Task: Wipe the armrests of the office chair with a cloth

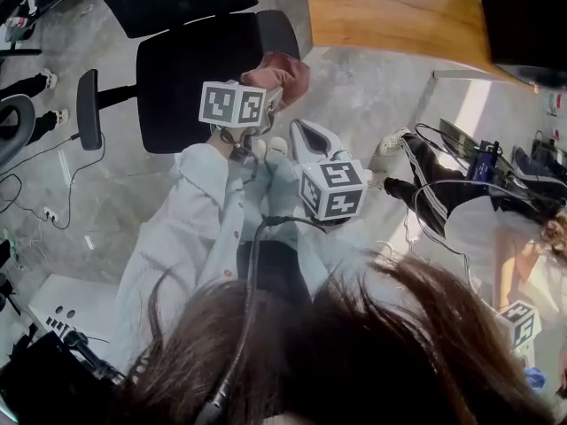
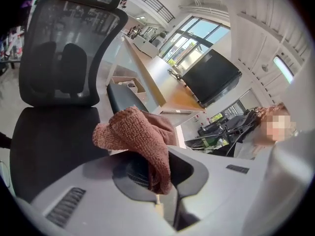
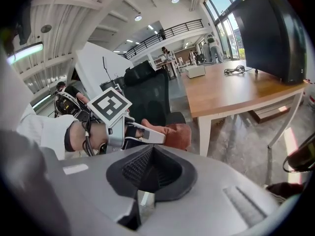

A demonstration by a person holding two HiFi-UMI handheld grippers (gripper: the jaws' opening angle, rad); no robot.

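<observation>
Cloth (image 2: 140, 136), a nubby rust-brown terry, bunches in the left gripper's (image 2: 147, 168) clamped jaws above the seat edge of the black mesh office chair (image 1: 190, 78), beside one padded armrest (image 1: 280, 32). The right gripper (image 3: 147, 173) is closed on nothing. Grey marbled floor (image 1: 124, 193) lies open around the chair; a wooden desk (image 1: 390, 11) stands near.

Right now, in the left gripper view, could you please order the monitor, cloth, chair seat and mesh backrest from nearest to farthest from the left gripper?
1. cloth, clamped in the tongs of the left gripper.
2. chair seat, just below, to the left.
3. mesh backrest, upper left, behind the seat.
4. monitor, on the wooden desk, far right.
</observation>
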